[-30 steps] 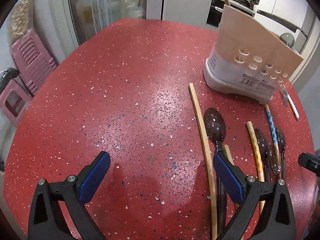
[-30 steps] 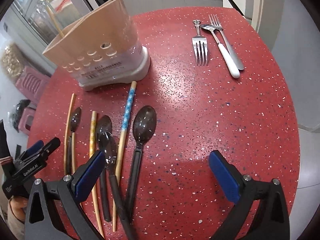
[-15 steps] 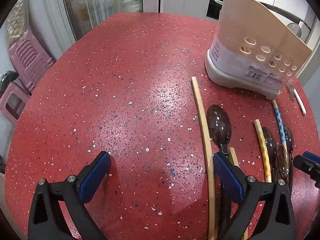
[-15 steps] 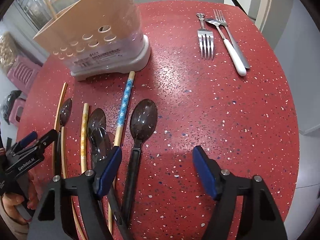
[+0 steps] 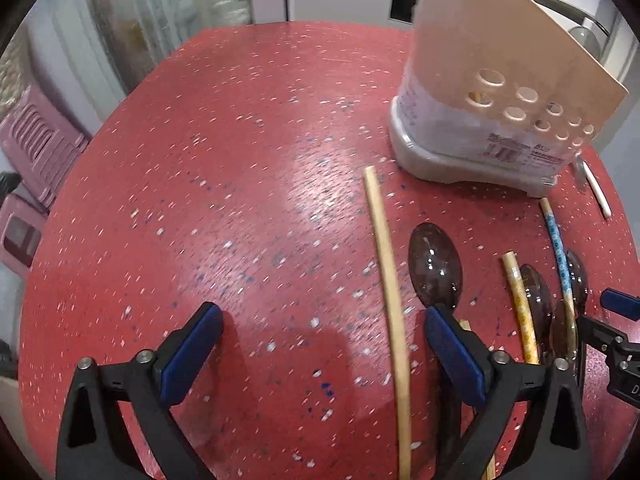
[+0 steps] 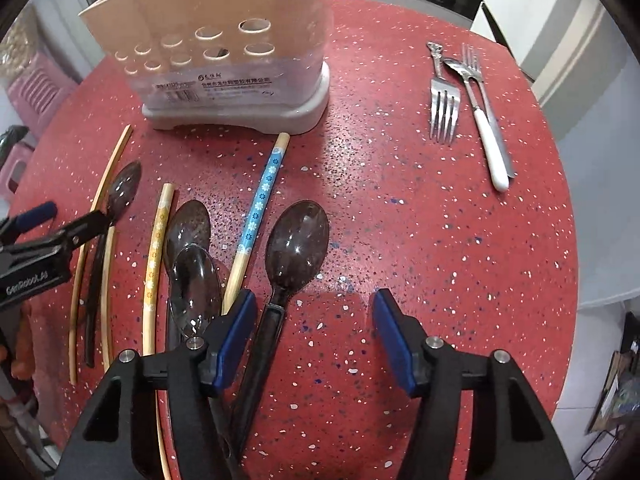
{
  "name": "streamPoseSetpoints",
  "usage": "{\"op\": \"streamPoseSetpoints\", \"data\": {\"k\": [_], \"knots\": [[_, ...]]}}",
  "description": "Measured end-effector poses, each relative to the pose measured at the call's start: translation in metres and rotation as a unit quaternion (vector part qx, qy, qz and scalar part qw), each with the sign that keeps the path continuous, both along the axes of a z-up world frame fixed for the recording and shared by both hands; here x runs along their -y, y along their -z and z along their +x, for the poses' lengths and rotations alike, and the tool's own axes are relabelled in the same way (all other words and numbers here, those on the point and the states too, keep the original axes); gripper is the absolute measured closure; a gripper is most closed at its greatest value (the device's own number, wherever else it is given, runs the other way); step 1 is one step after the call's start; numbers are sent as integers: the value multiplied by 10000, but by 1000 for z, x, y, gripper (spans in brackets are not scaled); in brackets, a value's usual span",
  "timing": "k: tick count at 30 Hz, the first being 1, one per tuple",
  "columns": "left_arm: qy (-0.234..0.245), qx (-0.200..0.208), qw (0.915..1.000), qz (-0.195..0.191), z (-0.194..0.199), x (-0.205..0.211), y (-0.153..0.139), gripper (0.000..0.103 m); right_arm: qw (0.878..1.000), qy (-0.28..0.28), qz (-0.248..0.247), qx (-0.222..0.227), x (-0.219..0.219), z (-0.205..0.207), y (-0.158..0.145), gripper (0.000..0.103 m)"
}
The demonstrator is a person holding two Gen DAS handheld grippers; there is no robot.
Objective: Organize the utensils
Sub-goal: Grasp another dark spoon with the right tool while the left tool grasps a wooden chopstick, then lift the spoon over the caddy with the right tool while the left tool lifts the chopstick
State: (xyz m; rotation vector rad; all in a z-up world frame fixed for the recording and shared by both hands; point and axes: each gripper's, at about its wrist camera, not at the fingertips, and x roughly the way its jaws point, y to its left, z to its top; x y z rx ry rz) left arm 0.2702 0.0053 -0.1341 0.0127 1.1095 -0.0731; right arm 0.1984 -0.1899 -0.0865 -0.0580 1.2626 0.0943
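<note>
Dark translucent plastic spoon [image 6: 296, 240] handle sits between right gripper [image 6: 312, 336] jaws, just been closing, not yet clamped; left gripper [image 5: 320, 352] gapes, empty.

"GenRobot.AI" printed on the left claw [image 6: 28, 224] body, plus a barcode label with unreadable small print on the utensil holder [image 6: 224, 60] ahead.

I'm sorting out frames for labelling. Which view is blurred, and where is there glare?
Left wrist view: motion-smeared specks on the red table, pale glare patch before the utensil holder. Right wrist view: sharp, glints on the dark spoon. Both bend with fisheye.
</note>
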Motion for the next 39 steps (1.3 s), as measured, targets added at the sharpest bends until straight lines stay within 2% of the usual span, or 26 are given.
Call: {"op": "streamPoseSetpoints", "data": {"k": [4, 7, 9, 12, 13, 14, 15, 17, 20, 22, 25, 28, 33, 37, 39], "knots": [[306, -113, 9995, 21, 9, 12, -6, 0, 9999, -60, -31, -103, -1, 1, -1, 39], [505, -237, 9984, 24, 18, 19, -9, 6, 9997, -122, -12, -196, -2, 3, -1, 41], [629, -326, 9975, 50, 23, 25, -12, 11, 9996, -181, -21, -227, 1, 11, 1, 45], [814, -399, 9959, 64, 27, 32, -17, 23, 9994, -255, 8, -219, -2, 17, 0, 65], [858, -402, 9955, 58, 26, 35, -18, 29, 9994, -278, 17, -209, -4, 17, -1, 77], [902, -375, 9952, 50, 24, 38, -20, 41, 9993, -300, 25, -209, -5, 17, -1, 84], [939, -347, 9950, 54, 22, 41, -22, 49, 9993, -313, 58, -208, -5, 17, -1, 86], [1041, -330, 9940, 66, 14, 52, -27, 72, 9993, -320, 93, -180, -5, 18, -1, 88], [1024, -250, 9944, 35, 4, 58, -27, 74, 9992, -300, 204, -159, 0, 17, -1, 90], [908, -170, 9956, -140, -6, 54, -29, 74, 9990, -259, 327, -136, 5, 15, -2, 92], [757, 83, 9964, -368, -24, 43, -33, 74, 9981, -180, 588, -1, 16, 12, -7, 101], [712, 422, 9950, -554, -43, 34, -41, 74, 9972, -137, 725, 112, 26, 10, -11, 101], [690, 565, 9945, -545, -50, 27, -49, 74, 9960, -93, 887, -45, 39, 7, -6, 101], [682, 609, 9941, -591, -55, 24, -54, 74, 9936, 28, 1090, -301, 47, 7, 2, 96], [688, 661, 9936, -603, -59, 23, -58, 74, 9940, -10, 1054, -301, 46, 6, 0, 78]]}}
